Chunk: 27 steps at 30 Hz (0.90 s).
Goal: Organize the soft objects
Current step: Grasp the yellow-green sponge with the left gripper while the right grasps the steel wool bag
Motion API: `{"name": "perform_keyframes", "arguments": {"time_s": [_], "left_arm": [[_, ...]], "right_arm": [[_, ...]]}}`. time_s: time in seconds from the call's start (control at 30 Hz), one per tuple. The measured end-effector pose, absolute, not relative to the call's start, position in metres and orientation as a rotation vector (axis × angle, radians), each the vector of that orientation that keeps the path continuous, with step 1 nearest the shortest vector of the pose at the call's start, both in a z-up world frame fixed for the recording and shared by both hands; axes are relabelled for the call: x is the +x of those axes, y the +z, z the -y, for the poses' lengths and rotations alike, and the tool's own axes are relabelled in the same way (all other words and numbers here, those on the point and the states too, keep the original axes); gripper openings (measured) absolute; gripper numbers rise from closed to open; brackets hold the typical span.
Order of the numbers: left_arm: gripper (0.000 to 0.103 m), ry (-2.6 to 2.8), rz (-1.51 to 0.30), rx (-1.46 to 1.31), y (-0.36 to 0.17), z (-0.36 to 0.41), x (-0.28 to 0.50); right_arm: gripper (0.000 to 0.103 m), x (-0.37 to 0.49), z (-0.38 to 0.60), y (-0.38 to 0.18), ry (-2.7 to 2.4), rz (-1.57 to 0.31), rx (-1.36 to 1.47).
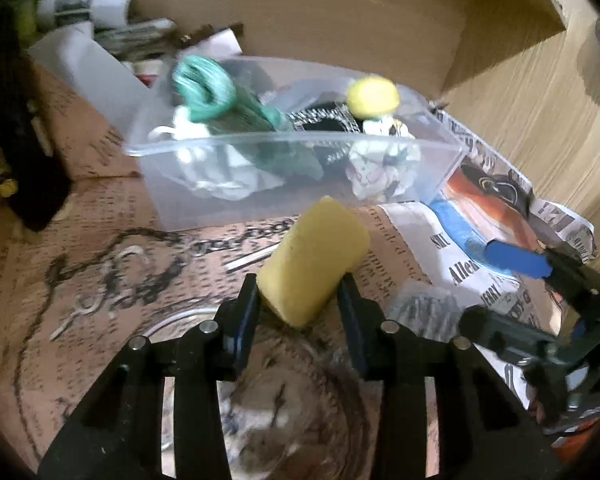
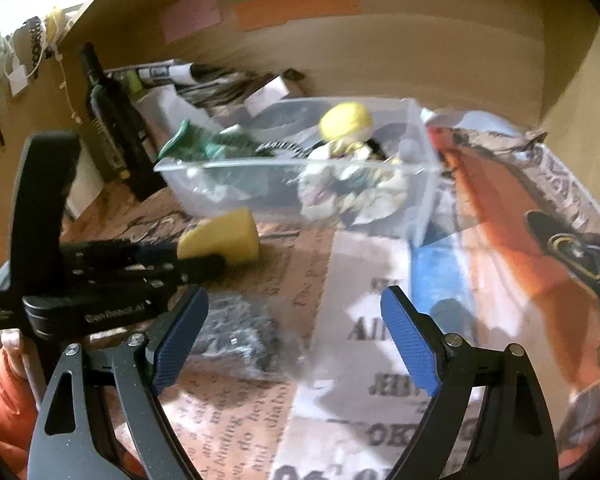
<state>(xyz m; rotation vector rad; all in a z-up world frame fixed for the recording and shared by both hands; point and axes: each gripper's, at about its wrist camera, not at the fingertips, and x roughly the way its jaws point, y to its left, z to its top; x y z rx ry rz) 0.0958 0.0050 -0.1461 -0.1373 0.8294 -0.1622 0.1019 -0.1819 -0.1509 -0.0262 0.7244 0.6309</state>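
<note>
The left hand-held gripper [image 1: 300, 300] is clamped on a yellow sponge [image 1: 314, 266], held low in the centre of its frame, just in front of a clear bin [image 1: 300, 148]. The bin, mid-frame, holds green yarn [image 1: 204, 88], a yellow ball [image 1: 374, 94] and crumpled cloth [image 1: 380, 168]. The right hand-held gripper [image 2: 296, 336] is wide open and holds nothing, above newspaper [image 2: 380, 320] on the worktop, with a grey scrubber [image 2: 236, 328] beside its left finger.

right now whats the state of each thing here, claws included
left claw: shut on the yellow sponge, held above the newspaper
right claw: open, holding nothing
clear bin: open top, no lid on it, soft items inside
grey scrubber: loose on the newspaper, outside the bin
dark bottle: upright, left of the bin
</note>
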Motion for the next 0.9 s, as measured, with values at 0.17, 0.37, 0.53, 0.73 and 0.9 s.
{"name": "perform_keyframes", "arguments": {"time_s": [0.17, 0.37, 0.53, 0.73, 0.9], "left_arm": [[0.039, -0.126, -0.807, -0.142, -0.14, -0.015, 0.072], [0.039, -0.106, -0.807, -0.147, -0.143, -0.019, 0.055], [0.039, -0.094, -0.794, -0.139, -0.142, -0.019, 0.048], [0.039, -0.107, -0.748, -0.14, -0.129, -0.015, 0.049], [0.039, -0.107, -0.683, -0.133, -0.108, -0.014, 0.054]], "right_arm": [[0.087, 0.098, 0.167, -0.157, 0.672, -0.76, -0.037], [0.087, 0.096, 0.154, -0.171, 0.71, -0.806, -0.057], [0.072, 0.094, 0.153, -0.175, 0.731, -0.816, -0.059], [0.035, 0.09, 0.153, -0.165, 0.767, -0.783, -0.05], [0.033, 0.094, 0.161, -0.15, 0.749, -0.725, -0.022]]}}
